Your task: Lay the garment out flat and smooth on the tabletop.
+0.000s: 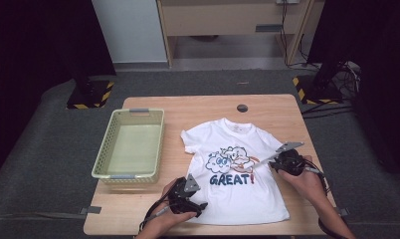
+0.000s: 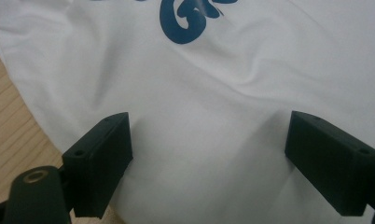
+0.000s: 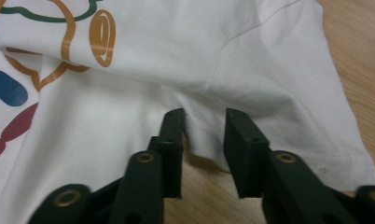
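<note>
A white T-shirt [image 1: 238,196] with a cartoon print and the word GREAT lies flat on the wooden table [image 1: 198,107]. My left gripper [image 1: 200,205] rests at the shirt's lower left corner. In the left gripper view my left gripper [image 2: 209,135] is wide open over the white T-shirt [image 2: 213,88], with bare cloth under the gap. My right gripper [image 1: 273,164] sits at the shirt's right side below the sleeve. In the right gripper view my right gripper [image 3: 205,119] has its jaws a narrow gap apart, and the seamed edge of the T-shirt [image 3: 176,60] lies between the tips.
A pale green plastic basket [image 1: 102,149] stands on the table's left half, with nothing in it. A round cable hole [image 1: 242,108] sits near the far edge. Bare wood shows to the right of the sleeve [image 3: 358,56] and left of the hem [image 2: 8,121].
</note>
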Demonstrator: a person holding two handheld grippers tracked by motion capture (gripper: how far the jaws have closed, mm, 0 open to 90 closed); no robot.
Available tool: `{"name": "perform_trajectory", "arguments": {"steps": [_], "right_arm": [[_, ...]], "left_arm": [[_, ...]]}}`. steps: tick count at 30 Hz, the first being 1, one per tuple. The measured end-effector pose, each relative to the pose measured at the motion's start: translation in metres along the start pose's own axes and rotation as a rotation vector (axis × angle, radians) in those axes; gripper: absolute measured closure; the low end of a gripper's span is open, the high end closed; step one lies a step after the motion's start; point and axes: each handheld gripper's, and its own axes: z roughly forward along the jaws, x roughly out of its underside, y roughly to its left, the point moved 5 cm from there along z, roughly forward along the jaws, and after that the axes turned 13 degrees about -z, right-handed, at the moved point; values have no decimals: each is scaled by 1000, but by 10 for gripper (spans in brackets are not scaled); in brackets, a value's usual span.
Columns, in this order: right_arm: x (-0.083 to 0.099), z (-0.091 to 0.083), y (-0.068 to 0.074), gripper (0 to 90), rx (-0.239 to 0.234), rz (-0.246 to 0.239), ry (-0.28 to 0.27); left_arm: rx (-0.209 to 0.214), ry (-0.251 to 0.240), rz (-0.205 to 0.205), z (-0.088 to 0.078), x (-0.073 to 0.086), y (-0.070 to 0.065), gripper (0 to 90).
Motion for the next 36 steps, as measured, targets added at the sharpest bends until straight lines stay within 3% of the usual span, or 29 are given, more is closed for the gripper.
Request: {"name": "perform_trajectory", "arguments": {"steps": [4,18,20,25,30,36], "right_arm": [[-1,1,-5,876,-8,14,13],[-13,15,-62,877,48,69,103],[-17,19,-62,812,47,69,101],[-18,6,-54,567,60,68,77],[-6,-24,-34,502,57,80,32],[5,-40,12,458,-11,37,-2]], "left_arm": [[-11,6,-5,-1,1,-1,152],[-14,29,-2,-9,9,-7,175],[-13,29,0,-9,10,-8,174],[-7,17,0,-9,11,-8,168],[-5,23,11,-7,10,-12,153],[-1,20,13,-4,7,-15,139]]}}
